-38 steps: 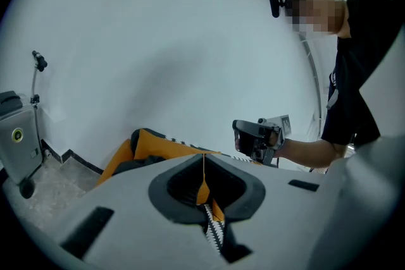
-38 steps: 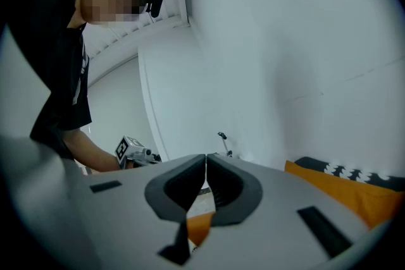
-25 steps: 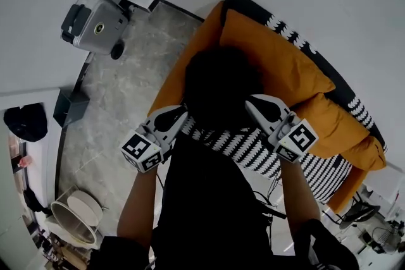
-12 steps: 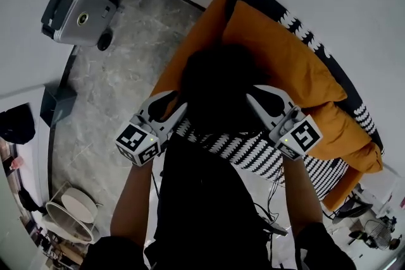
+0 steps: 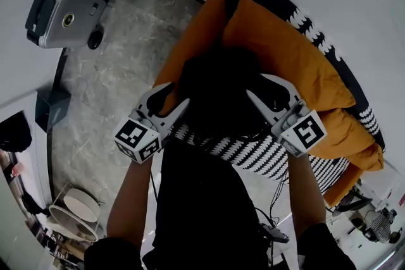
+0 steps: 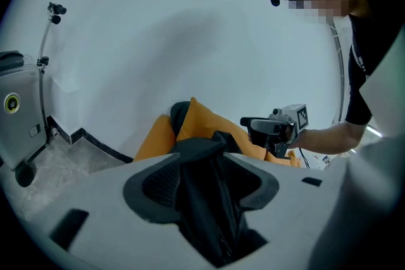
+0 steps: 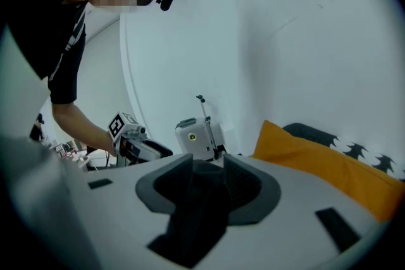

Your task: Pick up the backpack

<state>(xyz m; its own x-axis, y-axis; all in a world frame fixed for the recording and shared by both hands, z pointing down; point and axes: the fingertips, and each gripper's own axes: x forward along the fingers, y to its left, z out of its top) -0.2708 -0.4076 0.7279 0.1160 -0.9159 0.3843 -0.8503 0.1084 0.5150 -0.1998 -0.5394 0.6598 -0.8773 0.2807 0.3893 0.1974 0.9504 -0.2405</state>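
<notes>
I see the black backpack (image 5: 218,95) resting on the orange sofa (image 5: 285,54), up against its back cushion. My left tool (image 5: 169,100) is at the bag's side nearer the sofa's end, and my right tool (image 5: 266,90) is at the side nearer the sofa's middle. Both tools are released, jaws opening, with dark backpack fabric lying between each pair of pads but not pinched by them, while a grey suitcase (image 5: 63,12) stands on the stone floor well apart from the sofa
</notes>
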